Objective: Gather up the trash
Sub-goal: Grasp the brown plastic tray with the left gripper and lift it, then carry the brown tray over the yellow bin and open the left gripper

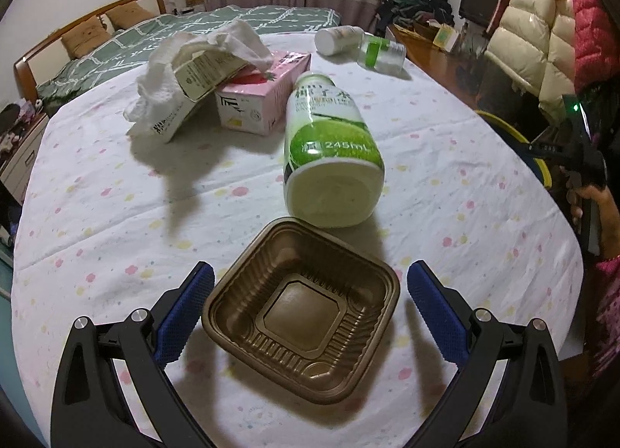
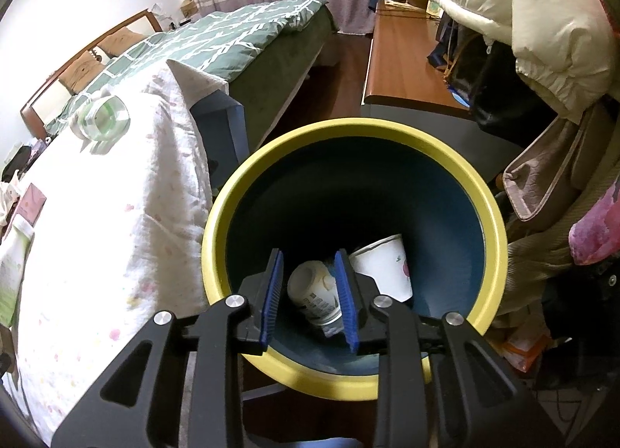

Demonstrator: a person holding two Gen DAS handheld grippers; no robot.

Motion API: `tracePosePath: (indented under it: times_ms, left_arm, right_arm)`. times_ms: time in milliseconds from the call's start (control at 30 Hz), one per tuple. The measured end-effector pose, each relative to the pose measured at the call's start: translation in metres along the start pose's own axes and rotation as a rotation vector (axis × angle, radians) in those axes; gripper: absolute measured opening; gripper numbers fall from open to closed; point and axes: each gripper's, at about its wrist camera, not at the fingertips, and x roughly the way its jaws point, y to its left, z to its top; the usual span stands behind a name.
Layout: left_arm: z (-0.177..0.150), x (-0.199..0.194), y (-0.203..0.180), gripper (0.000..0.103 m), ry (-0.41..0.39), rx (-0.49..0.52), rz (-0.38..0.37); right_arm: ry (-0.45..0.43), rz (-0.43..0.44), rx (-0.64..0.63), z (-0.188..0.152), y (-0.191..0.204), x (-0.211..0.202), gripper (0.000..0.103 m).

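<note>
Right wrist view, right hand-held gripper slightly parted over bin, bottle below half hidden, left hand-held gripper spread around tray.

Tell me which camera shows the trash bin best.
The right wrist view: it looks straight down into the yellow-rimmed bin, showing its dark blue inside with a paper cup and a small bottle. The left wrist view catches only a sliver of the rim at the table's right edge.
</note>
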Motion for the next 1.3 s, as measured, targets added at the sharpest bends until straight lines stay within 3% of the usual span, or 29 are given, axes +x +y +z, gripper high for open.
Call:
tracePosePath:
  times_ms: [133,200,633,933,1300]
  left_arm:
    - [0.0,0.002,0.0,0.094,0.003,0.0,0.0]
    - [0.001,0.003,0.0,0.084,0.008,0.001,-0.001]
    - [0.002,-0.025,-0.027,0.082,-0.032,0.043,-0.002]
    - [0.032,-0.034,-0.081,0.082,-0.079,0.106,-0.053]
    - [0.107,0.017,-0.186,0.082,-0.071,0.207,-0.16]
  right_arm:
    - [0.002,0.005,-0.002,0.0,0.0,0.0,0.027]
    - [0.001,0.007,-0.004,0.0,0.001,0.0,0.027]
    - [-0.015,0.034,0.002,-0.006,-0.002,-0.01,0.027]
    - [-0.061,0.043,0.018,-0.019,-0.017,-0.036,0.027]
    - [-0.103,-0.01,0.071,-0.045,-0.069,-0.067,0.027]
